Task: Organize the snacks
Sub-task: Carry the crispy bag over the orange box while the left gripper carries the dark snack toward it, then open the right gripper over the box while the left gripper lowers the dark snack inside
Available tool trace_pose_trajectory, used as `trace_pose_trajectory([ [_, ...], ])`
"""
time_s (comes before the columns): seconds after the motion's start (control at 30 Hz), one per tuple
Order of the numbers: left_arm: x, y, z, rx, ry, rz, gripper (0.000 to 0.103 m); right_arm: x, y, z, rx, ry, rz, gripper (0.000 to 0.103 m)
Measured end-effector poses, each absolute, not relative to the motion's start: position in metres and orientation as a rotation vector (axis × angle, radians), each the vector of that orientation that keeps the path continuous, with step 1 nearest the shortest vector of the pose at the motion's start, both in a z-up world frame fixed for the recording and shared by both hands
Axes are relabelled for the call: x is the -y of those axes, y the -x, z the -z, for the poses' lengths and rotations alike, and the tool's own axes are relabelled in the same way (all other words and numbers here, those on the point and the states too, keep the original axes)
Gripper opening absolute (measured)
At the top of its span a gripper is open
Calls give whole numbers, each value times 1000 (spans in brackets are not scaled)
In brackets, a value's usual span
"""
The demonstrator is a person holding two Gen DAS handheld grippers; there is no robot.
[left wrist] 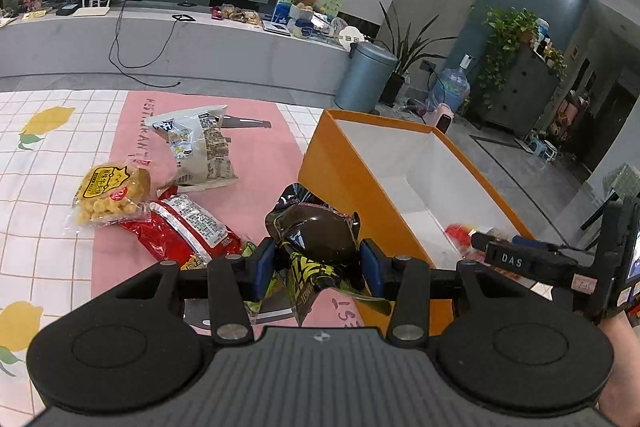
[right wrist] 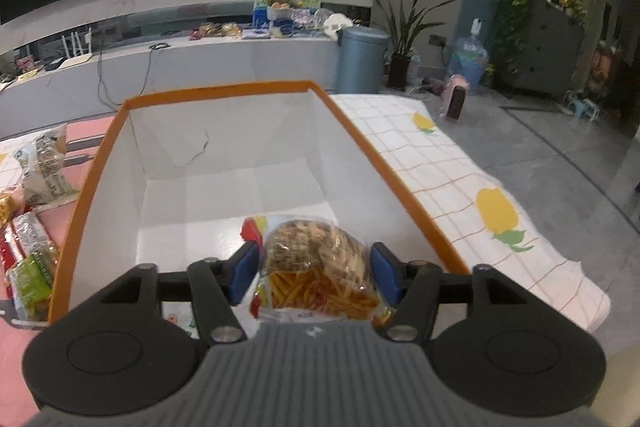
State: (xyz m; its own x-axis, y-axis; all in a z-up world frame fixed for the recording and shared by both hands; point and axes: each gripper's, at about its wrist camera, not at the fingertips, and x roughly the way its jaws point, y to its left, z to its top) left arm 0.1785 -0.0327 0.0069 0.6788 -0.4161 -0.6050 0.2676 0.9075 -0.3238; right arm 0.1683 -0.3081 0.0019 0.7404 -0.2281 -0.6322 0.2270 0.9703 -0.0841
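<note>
While the left claw pinches a dark pouch between its blue pads, the pouch stands up from the grip, its long axis running away from the camera and its crimped end tilted toward the upper left, just beside the orange box. The right claw reaches over the box's near edge with its jaws apart; a clear packet of orange sticks lies between the pads on the white box floor, and neither pad visibly presses it. The packet's long axis runs away from the camera, its red end pointing into the box. Farther left on the worktop lie a red packet, a yellow bag and, beyond them, a white bag.
</note>
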Motion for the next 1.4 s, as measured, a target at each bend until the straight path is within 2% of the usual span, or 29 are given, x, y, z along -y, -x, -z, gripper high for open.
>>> trace_pose_trajectory([
  [0.03,34,-178,-7,-730,214,387,51,308,-166,-4,-682,-5,241,82],
  [0.2,42,-171,-10,-740,215,398,51,313,-161,-15,-620,-103,181,95],
  [0.6,117,-167,-29,-765,170,444,51,358,-149,-36,-515,-495,170,96],
  [0.97,178,-192,-26,-783,128,456,51,374,-133,-56,-474,-389,134,96],
  [1.4,218,-217,9,-869,59,423,51,373,-146,-47,-521,-314,103,96],
])
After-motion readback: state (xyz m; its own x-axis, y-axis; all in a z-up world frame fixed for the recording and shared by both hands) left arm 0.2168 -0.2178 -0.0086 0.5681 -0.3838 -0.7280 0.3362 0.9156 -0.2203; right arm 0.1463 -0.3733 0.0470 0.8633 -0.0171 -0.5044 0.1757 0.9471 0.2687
